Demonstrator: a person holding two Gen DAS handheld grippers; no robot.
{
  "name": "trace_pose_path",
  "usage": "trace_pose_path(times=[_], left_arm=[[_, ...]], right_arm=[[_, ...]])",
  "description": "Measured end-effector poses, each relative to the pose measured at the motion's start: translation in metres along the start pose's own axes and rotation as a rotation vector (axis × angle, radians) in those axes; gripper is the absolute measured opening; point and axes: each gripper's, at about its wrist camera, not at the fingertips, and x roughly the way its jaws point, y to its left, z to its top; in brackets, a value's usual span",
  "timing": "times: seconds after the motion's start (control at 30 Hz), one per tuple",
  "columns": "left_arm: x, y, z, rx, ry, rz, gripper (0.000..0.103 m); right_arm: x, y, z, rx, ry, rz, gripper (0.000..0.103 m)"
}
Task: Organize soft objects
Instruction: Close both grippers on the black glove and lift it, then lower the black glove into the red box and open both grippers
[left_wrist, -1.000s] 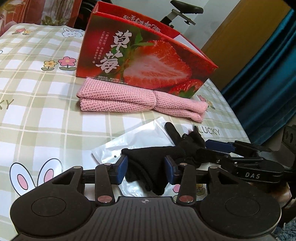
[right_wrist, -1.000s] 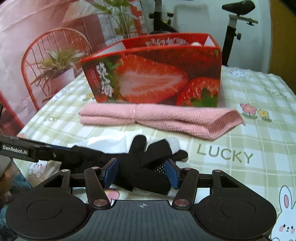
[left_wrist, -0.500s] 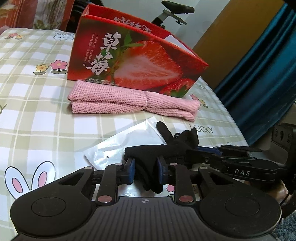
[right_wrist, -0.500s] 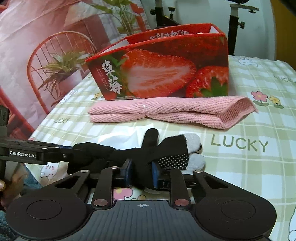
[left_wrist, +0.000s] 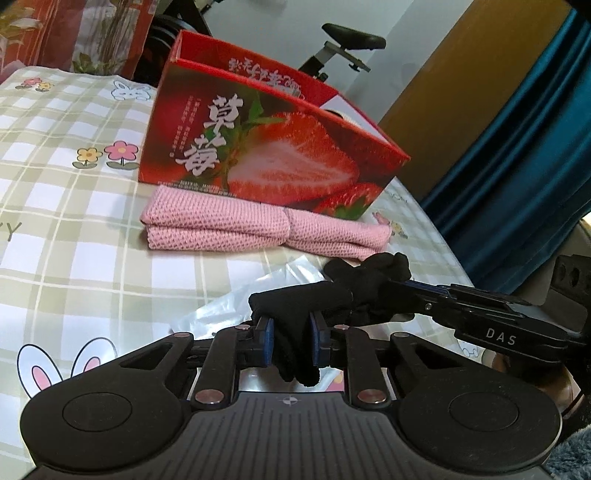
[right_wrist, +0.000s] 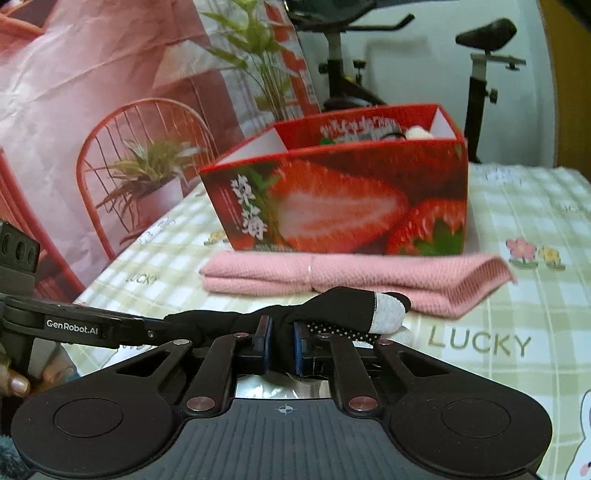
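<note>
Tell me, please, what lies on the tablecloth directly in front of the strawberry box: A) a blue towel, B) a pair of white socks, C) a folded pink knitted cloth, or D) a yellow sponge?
C: a folded pink knitted cloth lies along the front wall of the strawberry box, as the right wrist view also shows.

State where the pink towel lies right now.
In both wrist views the folded pink towel lies flat on the checked tablecloth, right in front of the strawberry box, just beyond the black glove.
</note>
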Motion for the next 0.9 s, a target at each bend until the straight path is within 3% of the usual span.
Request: trace_pose_path(times=[0.47,0.9], left_arm=[[-0.010,-0.003,0.015,0.020,-0.033,-0.017,0.020],[-0.041,-0.020,0.119,0.051,-0.262,-0.033,0.020]], right_arm=[[-0.005,0.003,0.010,-0.003,-0.043,-0.009,0.011],[-0.006,0.013,0.117,-0.146,-0.249,-0.012,0.011]])
